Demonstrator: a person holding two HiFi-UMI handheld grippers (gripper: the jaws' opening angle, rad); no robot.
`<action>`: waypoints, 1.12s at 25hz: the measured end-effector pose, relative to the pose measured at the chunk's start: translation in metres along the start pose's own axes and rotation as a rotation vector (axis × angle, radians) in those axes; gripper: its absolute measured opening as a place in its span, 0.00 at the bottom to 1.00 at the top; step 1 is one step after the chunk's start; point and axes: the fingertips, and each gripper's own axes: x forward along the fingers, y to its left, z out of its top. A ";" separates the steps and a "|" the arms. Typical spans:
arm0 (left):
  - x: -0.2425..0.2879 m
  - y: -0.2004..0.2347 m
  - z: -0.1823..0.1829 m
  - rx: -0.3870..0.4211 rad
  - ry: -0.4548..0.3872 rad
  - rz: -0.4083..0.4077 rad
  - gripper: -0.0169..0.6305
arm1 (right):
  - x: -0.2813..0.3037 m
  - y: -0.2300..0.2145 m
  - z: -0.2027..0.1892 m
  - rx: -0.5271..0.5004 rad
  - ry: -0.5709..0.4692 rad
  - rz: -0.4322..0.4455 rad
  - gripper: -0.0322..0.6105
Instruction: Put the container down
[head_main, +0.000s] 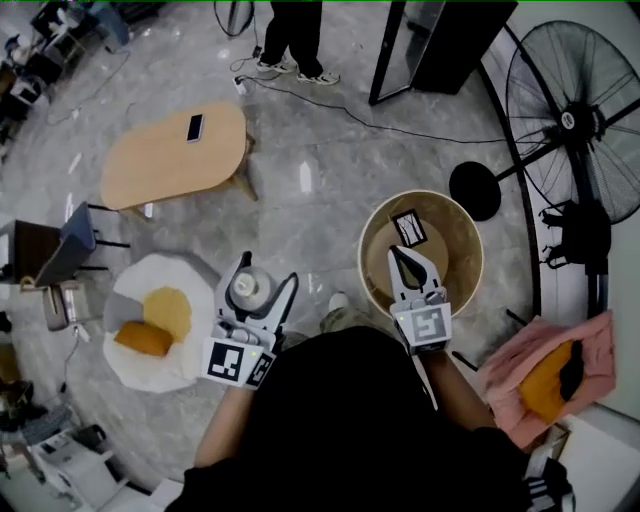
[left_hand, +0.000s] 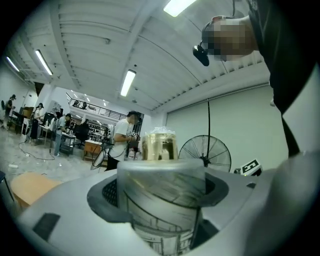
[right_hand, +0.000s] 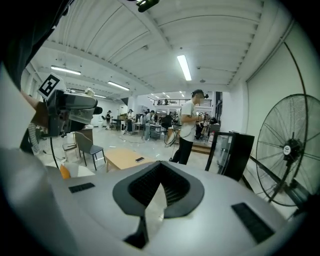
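My left gripper (head_main: 263, 276) had its fingers pressed against the sides of the container (left_hand: 162, 200). The pale, see-through body with dark line markings filled the gap between them. Its gold cap (left_hand: 160, 146) pointed away from me along the jaws. From the head view I looked down on the container's round top. It was held in the air in front of my body and was not resting on anything I could see.

My right gripper (right_hand: 159, 165) had its fingers brought together until the tips met, and nothing was between them. In the head view it was over the round beige tub (head_main: 468, 262), with the closed tips pointing in toward the tub's middle. A small black-and-white marker card (head_main: 407, 228) lay inside, just beyond the tips.

Left of the container, a white round pad (head_main: 130, 365) was on the grey marble floor (head_main: 310, 140). An orange cushion (head_main: 141, 339) rested on it. Farther out stood a low wooden table (head_main: 160, 160) with a phone (head_main: 195, 127) lying on its top. To my right a pink cloth (head_main: 520, 365) was heaped near the wall, and a large standing fan (head_main: 575, 120) rose beyond the tub. A person (head_main: 292, 35) stood at the far edge of the floor, near a dark upright panel (head_main: 440, 40).
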 end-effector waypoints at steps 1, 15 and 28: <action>0.011 0.000 -0.001 -0.003 0.011 -0.020 0.57 | 0.001 -0.007 -0.001 0.008 0.008 -0.022 0.08; 0.189 -0.012 -0.078 0.008 0.235 -0.595 0.57 | -0.004 -0.085 -0.051 0.282 0.148 -0.541 0.08; 0.248 -0.070 -0.125 0.094 0.345 -0.992 0.57 | -0.042 -0.089 -0.070 0.473 0.112 -0.988 0.08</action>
